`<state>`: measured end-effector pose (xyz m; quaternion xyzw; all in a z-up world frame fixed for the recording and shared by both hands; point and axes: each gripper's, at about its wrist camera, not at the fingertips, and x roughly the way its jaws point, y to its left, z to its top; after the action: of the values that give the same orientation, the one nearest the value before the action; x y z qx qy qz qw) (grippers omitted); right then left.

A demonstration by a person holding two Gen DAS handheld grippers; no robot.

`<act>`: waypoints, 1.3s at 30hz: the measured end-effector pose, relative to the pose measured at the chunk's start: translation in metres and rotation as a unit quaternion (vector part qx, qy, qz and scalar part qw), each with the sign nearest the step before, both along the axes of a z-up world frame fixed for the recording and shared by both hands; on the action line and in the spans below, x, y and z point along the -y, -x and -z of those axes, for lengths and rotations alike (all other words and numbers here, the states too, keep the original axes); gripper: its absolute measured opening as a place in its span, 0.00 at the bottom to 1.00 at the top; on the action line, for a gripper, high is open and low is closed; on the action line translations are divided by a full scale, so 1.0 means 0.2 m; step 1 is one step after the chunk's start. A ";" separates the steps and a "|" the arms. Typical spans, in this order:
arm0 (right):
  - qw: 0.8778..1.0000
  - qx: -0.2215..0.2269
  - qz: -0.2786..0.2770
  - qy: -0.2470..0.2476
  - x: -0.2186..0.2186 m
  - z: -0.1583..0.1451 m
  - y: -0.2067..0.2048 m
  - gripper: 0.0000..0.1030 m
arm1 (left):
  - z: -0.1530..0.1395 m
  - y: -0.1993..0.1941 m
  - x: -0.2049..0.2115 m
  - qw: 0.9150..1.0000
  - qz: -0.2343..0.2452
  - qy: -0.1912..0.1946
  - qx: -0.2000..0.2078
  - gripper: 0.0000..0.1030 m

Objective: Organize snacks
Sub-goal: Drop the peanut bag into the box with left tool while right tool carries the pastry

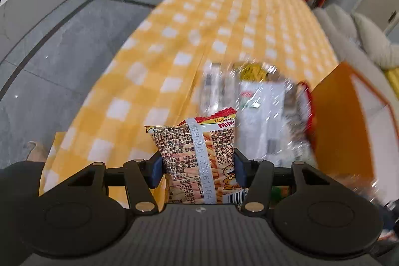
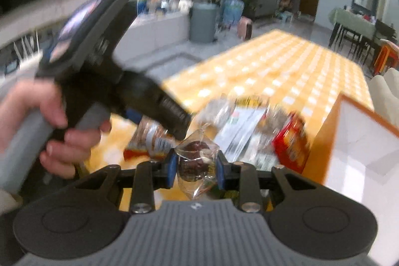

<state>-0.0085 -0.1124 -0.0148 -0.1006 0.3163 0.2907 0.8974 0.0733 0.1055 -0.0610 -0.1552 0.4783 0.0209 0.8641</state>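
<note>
While the left gripper (image 1: 198,170) pinches a printed fries-snack packet (image 1: 197,161) and the right gripper (image 2: 197,170) clamps a clear-wrapped chocolate cake (image 2: 195,161), other blurred packets (image 2: 251,131) lie beside the orange box (image 2: 321,136), unsorted.

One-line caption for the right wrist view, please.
Right gripper clamps a clear-wrapped dark pastry above the yellow checked tablecloth.

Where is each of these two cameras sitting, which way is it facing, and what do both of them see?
Left wrist: on the left gripper, facing forward and down over the yellow checked table; its fingers clamp a fries snack bag.
Right wrist: on the right gripper, facing the same table; it pinches a clear-wrapped dark pastry, and the person's left hand shows.
Shared: table, snack pile, orange box.
</note>
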 end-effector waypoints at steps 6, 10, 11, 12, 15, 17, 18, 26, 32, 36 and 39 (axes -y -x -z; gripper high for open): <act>0.994 0.063 0.062 -0.058 0.26 -0.28 0.00 0.29 | -0.24 0.09 0.12 0.998 0.034 0.019 0.052 0.60; 0.986 0.080 0.126 -0.069 0.52 -0.36 -0.03 0.29 | -0.36 0.11 0.32 0.994 0.076 0.027 0.067 0.60; 0.983 0.074 0.156 -0.067 0.60 -0.37 -0.05 0.29 | -0.39 0.11 0.37 0.993 0.090 0.033 0.070 0.60; 0.979 0.066 0.178 -0.068 0.66 -0.36 -0.06 0.29 | -0.41 0.11 0.44 0.991 0.104 0.041 0.072 0.60; 0.968 0.035 0.234 -0.080 0.86 -0.32 -0.11 0.29 | -0.45 0.10 0.62 0.985 0.142 0.067 0.070 0.60; 0.962 0.017 0.262 -0.081 0.95 -0.30 -0.13 0.29 | -0.44 0.09 0.76 0.981 0.169 0.075 0.059 0.60; 0.958 0.007 0.275 -0.082 0.99 -0.28 -0.14 0.29 | -0.42 0.08 0.83 0.979 0.184 0.074 0.051 0.60; 0.945 -0.048 0.301 -0.115 1.15 -0.20 -0.16 0.29 | -0.19 0.00 1.23 0.974 0.226 -0.002 -0.007 0.60; 0.942 -0.076 0.301 -0.131 1.19 -0.15 -0.17 0.29 | -0.12 0.01 1.30 0.972 0.229 -0.054 -0.016 0.61; 0.941 -0.082 0.303 -0.127 1.19 -0.13 -0.18 0.29 | -0.10 0.01 1.31 0.972 0.218 -0.090 -0.021 0.63; 0.942 -0.087 0.300 -0.125 1.18 -0.12 -0.19 0.29 | -0.10 0.02 1.31 0.968 0.233 -0.090 -0.024 0.66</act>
<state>0.0286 -0.3476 0.0095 0.1378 0.3698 0.0528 0.9173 0.0696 -0.1575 -0.0405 0.0394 0.5182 -0.1337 0.8438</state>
